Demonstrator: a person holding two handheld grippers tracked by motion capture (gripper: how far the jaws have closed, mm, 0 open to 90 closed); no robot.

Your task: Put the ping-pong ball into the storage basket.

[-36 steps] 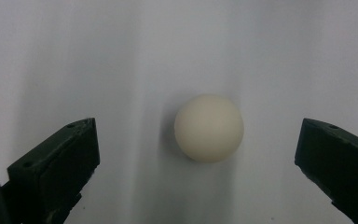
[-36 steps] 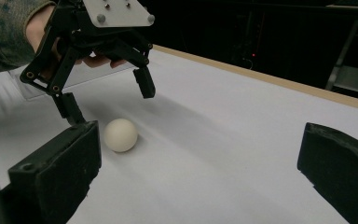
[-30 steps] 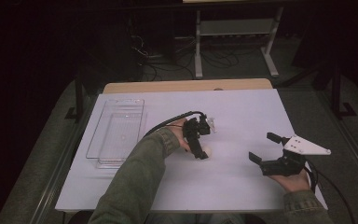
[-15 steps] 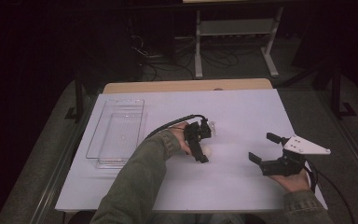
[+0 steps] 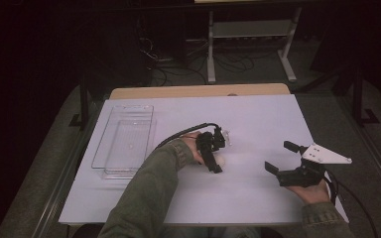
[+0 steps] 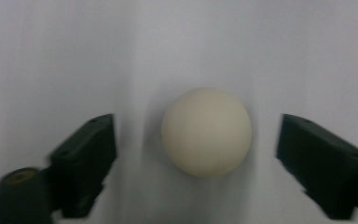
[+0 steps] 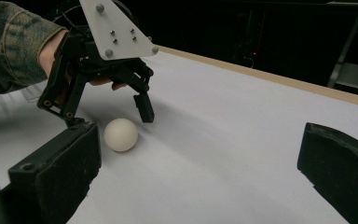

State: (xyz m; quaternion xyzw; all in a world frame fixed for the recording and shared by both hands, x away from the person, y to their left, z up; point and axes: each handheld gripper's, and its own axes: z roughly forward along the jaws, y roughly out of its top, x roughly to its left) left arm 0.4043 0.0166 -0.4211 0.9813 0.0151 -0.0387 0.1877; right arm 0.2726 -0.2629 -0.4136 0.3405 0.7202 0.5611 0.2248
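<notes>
A cream-white ball (image 6: pixel 207 131) rests on the white table top (image 5: pixel 258 119). My left gripper (image 6: pixel 196 140) is open and points down over it, one jaw on each side with a gap to the ball on both. In the right gripper view the ball (image 7: pixel 120 134) lies between the left gripper's (image 7: pixel 109 119) spread fingers. In the high view the left gripper (image 5: pixel 213 157) is mid-table with the ball (image 5: pixel 221 160) at its tips. My right gripper (image 5: pixel 279 156) hovers open to the right, nothing between its jaws, facing the ball (image 7: pixel 200 154).
A clear plastic tray (image 5: pixel 99 148) lies on the left part of the table. A wooden edge (image 5: pixel 198 91) runs along the table's far side. Beyond it stand a metal frame (image 5: pixel 250 44) and cables on a dark floor.
The left gripper has shifted slightly lower and nearer over the ball. The right gripper has stayed in place.
</notes>
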